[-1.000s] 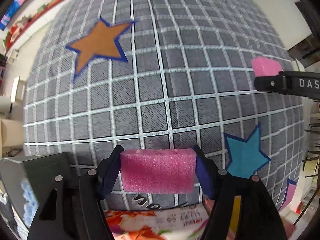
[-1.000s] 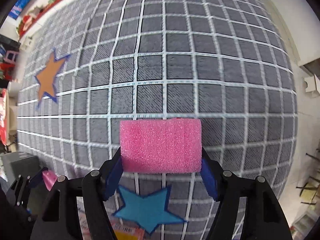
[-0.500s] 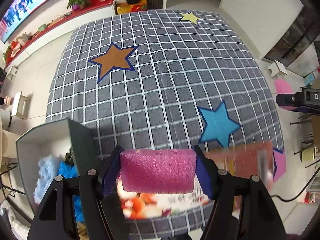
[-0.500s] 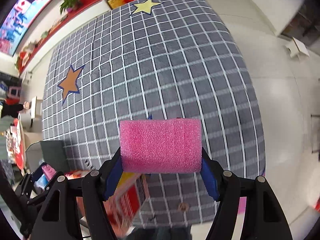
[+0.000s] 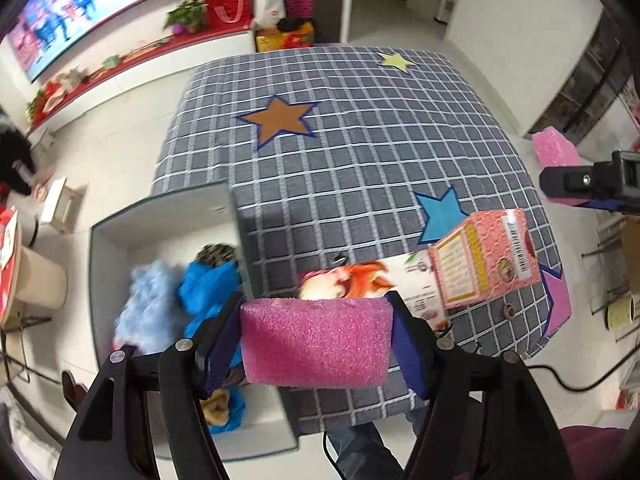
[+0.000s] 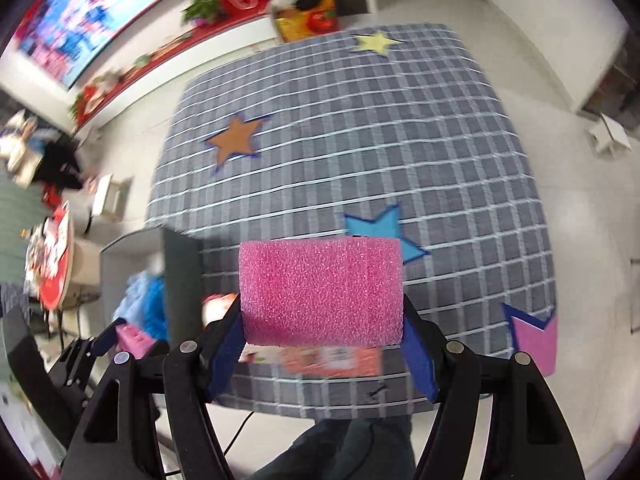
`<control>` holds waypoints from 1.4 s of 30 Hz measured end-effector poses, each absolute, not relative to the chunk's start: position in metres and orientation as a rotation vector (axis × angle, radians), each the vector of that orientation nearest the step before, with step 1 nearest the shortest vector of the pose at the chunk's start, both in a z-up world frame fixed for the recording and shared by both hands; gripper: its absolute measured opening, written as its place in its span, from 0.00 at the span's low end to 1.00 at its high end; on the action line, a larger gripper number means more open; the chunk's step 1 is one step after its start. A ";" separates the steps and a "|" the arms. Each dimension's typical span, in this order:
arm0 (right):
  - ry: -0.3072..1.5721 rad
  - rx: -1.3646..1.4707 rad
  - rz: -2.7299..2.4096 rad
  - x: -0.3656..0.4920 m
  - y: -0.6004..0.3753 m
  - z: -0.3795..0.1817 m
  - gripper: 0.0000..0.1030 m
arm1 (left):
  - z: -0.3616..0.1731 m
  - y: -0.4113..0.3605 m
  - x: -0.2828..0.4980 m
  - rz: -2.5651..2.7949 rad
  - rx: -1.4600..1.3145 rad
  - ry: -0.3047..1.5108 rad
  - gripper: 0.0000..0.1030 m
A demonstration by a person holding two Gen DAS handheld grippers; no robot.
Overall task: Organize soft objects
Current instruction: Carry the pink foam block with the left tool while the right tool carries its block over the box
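Black tongs [image 5: 316, 344], blue pads [image 5: 408, 348], silver screws.

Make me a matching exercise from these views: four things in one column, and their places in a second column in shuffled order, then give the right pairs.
Things:
1. pink foam block
2. blue plush toys
3. pink printed carton
4. brown star patch

Places:
A. inside the grey bin beside the table
B. on the checked cloth, far from the near edge
C. clamped in the left hand-held gripper
D. on the cloth close to the near edge, beside the blue star patch

Pairs: 1-C, 2-A, 3-D, 4-B
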State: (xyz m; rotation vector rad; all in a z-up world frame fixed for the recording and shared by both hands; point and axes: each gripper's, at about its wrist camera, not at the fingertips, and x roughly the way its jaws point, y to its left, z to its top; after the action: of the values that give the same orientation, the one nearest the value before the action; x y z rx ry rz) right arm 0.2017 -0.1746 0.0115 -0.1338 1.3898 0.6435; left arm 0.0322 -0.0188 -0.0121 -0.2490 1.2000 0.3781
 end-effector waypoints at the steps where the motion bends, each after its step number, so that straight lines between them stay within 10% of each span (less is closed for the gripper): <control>1: 1.388 -0.147 0.669 0.192 -0.164 0.013 0.69 | -0.011 -0.014 0.024 0.397 -0.262 1.196 0.70; 42: 1.352 -0.587 1.035 0.049 0.002 -0.003 0.69 | -0.049 0.076 -0.102 0.734 -0.559 1.231 0.70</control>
State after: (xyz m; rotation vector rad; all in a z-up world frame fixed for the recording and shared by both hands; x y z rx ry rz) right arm 0.0493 0.0021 -0.0028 -0.5867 1.3524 1.0346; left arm -0.1016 0.0760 -0.0489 -0.5594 1.2305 0.7342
